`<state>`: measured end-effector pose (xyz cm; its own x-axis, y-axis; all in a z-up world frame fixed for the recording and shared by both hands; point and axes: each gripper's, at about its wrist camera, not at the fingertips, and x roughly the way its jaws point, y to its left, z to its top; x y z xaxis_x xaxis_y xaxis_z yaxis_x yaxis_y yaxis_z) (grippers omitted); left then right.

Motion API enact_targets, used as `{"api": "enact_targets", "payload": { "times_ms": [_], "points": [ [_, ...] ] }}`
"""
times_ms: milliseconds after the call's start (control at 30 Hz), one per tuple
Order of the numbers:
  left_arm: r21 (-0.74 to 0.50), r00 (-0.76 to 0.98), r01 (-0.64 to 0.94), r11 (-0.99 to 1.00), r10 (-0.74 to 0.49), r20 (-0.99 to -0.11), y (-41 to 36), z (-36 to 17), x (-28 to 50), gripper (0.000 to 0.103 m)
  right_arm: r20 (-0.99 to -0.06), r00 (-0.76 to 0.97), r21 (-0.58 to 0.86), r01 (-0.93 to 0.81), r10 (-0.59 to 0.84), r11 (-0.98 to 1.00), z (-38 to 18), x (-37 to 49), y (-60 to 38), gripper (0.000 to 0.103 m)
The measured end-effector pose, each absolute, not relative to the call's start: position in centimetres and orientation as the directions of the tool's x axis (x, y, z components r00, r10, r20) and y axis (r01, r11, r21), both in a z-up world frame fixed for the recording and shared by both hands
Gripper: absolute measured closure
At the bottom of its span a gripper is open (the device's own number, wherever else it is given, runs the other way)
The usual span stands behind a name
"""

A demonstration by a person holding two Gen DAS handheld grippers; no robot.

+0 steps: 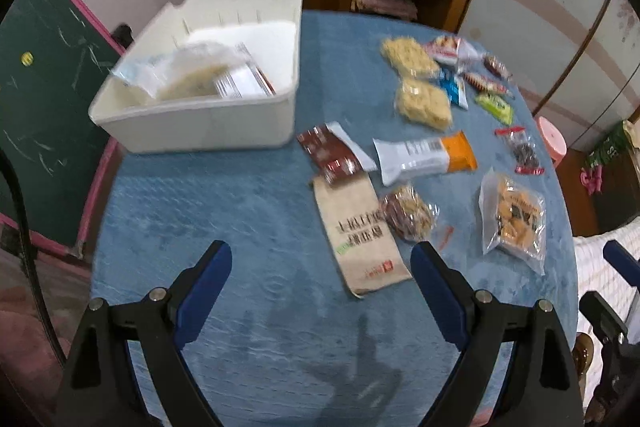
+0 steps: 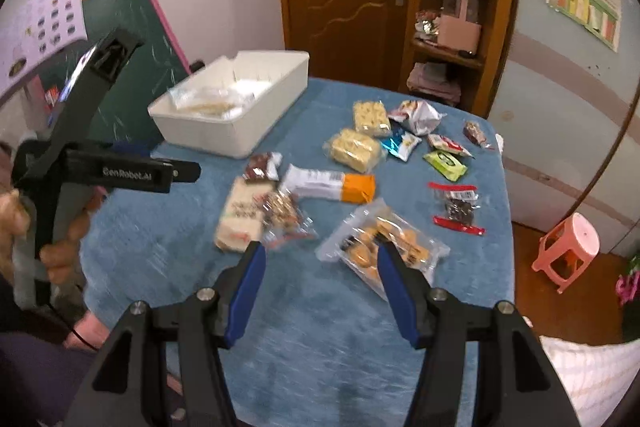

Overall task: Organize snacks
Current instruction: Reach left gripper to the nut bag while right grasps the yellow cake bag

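Hovering over the blue desk (image 1: 248,211), the left hand-held gripper (image 1: 322,269) and right hand-held gripper (image 2: 322,259) both gape, grasping nothing. One white bin (image 1: 208,129) holds several packets; two noodle blocks (image 1: 424,103) and about eleven other snacks (image 2: 332,185) lie scattered beside it.

The cloth (image 1: 240,207) under both grippers is blue. Far ahead of the left gripper (image 1: 320,267) stands a white bin (image 1: 200,131). Just ahead lies a beige pouch (image 1: 360,247) with dark letters, beyond it a white-and-orange bar (image 1: 424,157). The fingers (image 2: 246,291) have blue pads.
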<state>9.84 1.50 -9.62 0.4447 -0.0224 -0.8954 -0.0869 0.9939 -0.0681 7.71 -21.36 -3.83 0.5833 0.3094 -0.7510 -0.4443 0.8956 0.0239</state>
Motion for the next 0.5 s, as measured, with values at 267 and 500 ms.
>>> {"api": "enact_targets", "payload": {
  "times_ms": [267, 500],
  "points": [
    [-0.100, 0.351, -0.090, 0.991, -0.063, -0.934, -1.1, -13.4, 11.6, 0.013, -0.787, 0.556, -0.116, -0.562, 0.270, 0.819, -7.1, 10.2, -22.9, 0.044],
    [-0.128, 0.305, -0.121, 0.984, -0.086, -0.948, -2.4, -15.0, 14.0, 0.013, -0.798, 0.562, -0.249, -0.637, 0.218, 0.729, -9.6, 11.3, -22.6, 0.044]
  ]
}}
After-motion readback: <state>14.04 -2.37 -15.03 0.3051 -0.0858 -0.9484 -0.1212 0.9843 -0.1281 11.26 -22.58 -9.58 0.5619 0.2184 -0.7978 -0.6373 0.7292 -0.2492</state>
